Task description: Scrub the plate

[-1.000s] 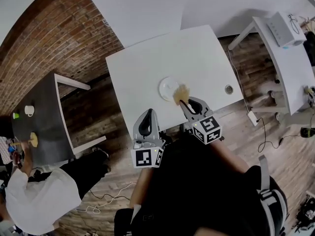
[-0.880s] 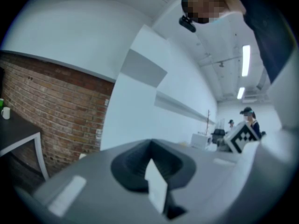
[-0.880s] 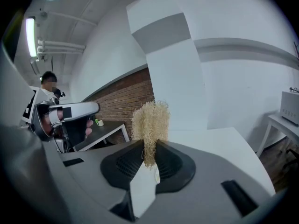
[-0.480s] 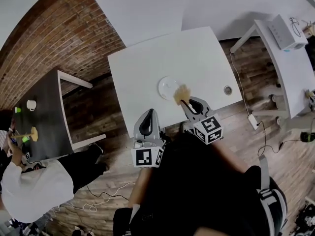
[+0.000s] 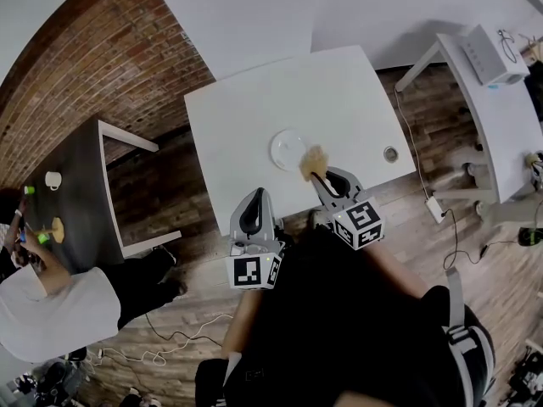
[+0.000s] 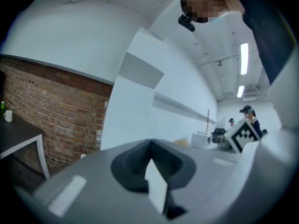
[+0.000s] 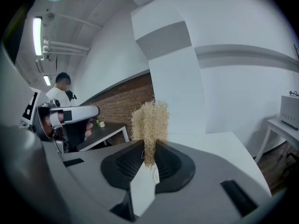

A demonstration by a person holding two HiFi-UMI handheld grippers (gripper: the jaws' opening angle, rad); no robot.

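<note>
Now right gripper point(image 5: 321, 176) jaws clamp scrubber point(image 5: 313, 161), just beside plate point(image 5: 287, 148).

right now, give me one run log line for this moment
right gripper shut on tan fibrous scrubber | scrubber at round white plate rim, contact unclear | left gripper shut, empty

Site: an open lab or studio workspace, not a home. Evidence:
- I stand at a plain white table point(image 5: 254, 117) on a wood-plank floor point(image 5: 195, 312).
- A bare brick wall point(image 5: 93, 66) meets white partitions.
- Strip lights point(image 7: 37, 29) hang from an exposed ceiling.
- Loose cables point(image 5: 161, 356) lie across the floor.
- A white box device point(image 5: 492, 53) sits at the far end of a side table point(image 5: 509, 134).
- Another person point(image 5: 42, 312) works at the near edge of a dark table point(image 5: 81, 210).
</note>
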